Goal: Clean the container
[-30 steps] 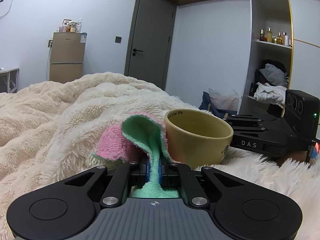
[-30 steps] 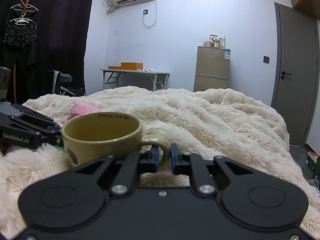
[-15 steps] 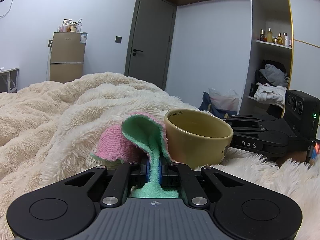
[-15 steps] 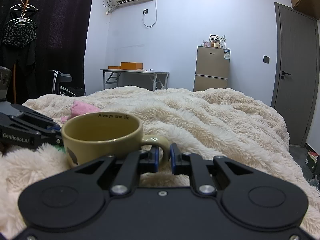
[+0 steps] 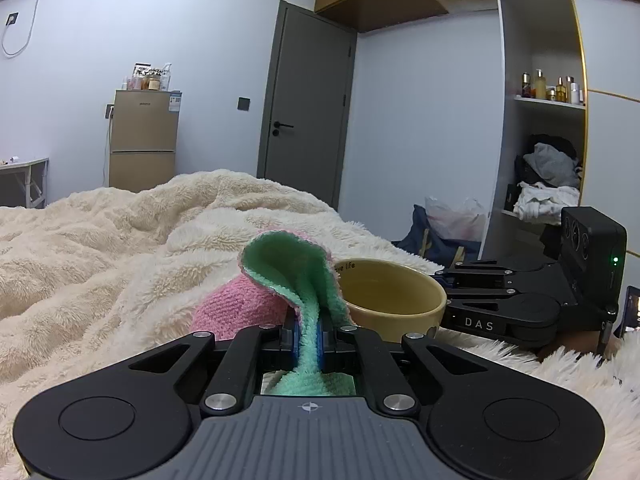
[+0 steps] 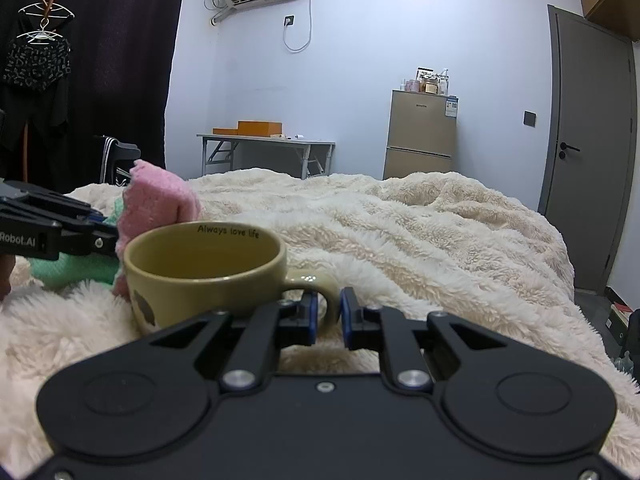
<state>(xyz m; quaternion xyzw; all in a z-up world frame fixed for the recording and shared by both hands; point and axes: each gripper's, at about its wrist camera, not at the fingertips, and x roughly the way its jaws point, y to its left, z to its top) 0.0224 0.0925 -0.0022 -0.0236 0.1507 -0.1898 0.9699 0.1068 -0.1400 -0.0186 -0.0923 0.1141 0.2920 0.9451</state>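
Note:
A yellow mug [image 6: 204,276] lettered "Always love life" stands upright on a fluffy cream blanket [image 6: 420,232]. My right gripper [image 6: 328,316] is shut on the mug's handle [image 6: 320,284]. My left gripper [image 5: 307,334] is shut on a pink and green cloth [image 5: 292,276] and holds it raised, just left of the mug's rim [image 5: 392,308]. In the right wrist view the cloth [image 6: 156,204] stands above the mug's left side, beside the left gripper body [image 6: 52,228]. The right gripper body [image 5: 520,304] shows at the right of the left wrist view.
The blanket covers a bed. Behind it are a small fridge [image 6: 422,136], a folding table [image 6: 264,152], a grey door [image 5: 304,108] and an open wardrobe shelf with clothes [image 5: 548,176]. Bags [image 5: 444,228] lie on the floor by the bed.
My left gripper has lifted the cloth, which now rises above the mug's rim. The mug and my right gripper have stayed in place.

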